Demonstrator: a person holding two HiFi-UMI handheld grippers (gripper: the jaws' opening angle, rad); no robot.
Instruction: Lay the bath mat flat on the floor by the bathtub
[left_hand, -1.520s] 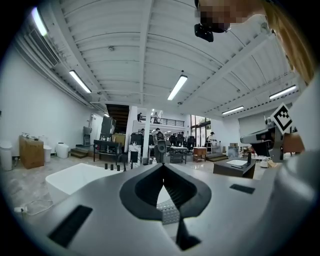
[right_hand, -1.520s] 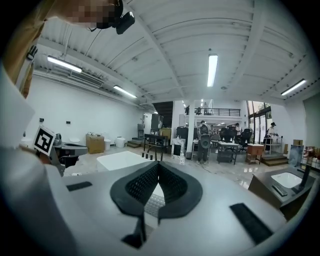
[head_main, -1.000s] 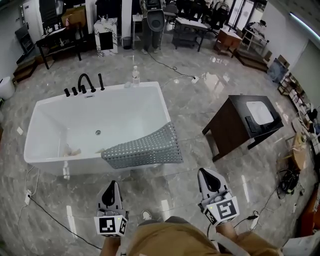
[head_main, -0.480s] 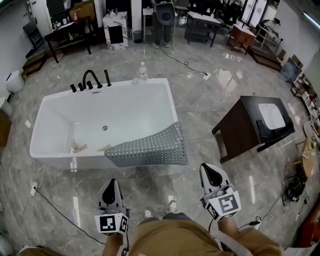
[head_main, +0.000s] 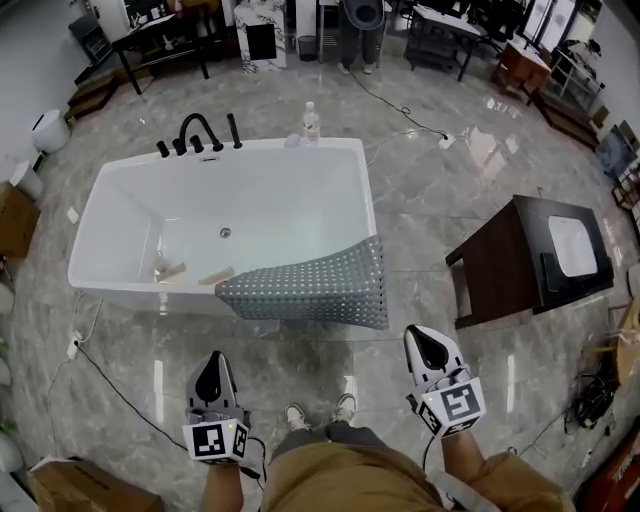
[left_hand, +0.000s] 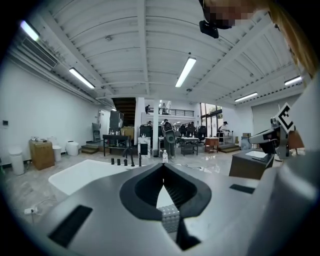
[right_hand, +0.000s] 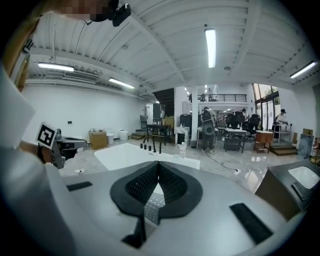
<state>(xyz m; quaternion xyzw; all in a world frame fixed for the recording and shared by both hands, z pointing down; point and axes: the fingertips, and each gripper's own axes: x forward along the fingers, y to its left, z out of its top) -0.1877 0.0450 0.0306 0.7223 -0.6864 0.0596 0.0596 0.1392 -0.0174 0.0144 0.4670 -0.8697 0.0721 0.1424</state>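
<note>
Standing on a grey marble floor (head_main: 120, 345), the person faces a white bathtub (head_main: 270, 205) with one tool in each hand. At far left a cardboard box (head_main: 75, 487) sits in the lower corner, and a black cable (head_main: 105, 385) trails across the floor. Black faucet fittings (head_main: 197, 135) stand on the tub's far rim. The left tool (head_main: 212, 362) has its jaws pressed together with nothing between them, well apart from the tub. The bath mat (head_main: 310, 288), grey and dotted, is draped over the tub's near right corner and hangs down the outer wall; whether its lower edge touches the floor cannot be told. A clear bottle (head_main: 311, 122) stands by the far rim. The right tool (head_main: 422, 335) likewise has its jaws closed on nothing, apart from the mat. A dark wooden cabinet (head_main: 500, 275) with a white basin stands at right, well apart from the tub.
</note>
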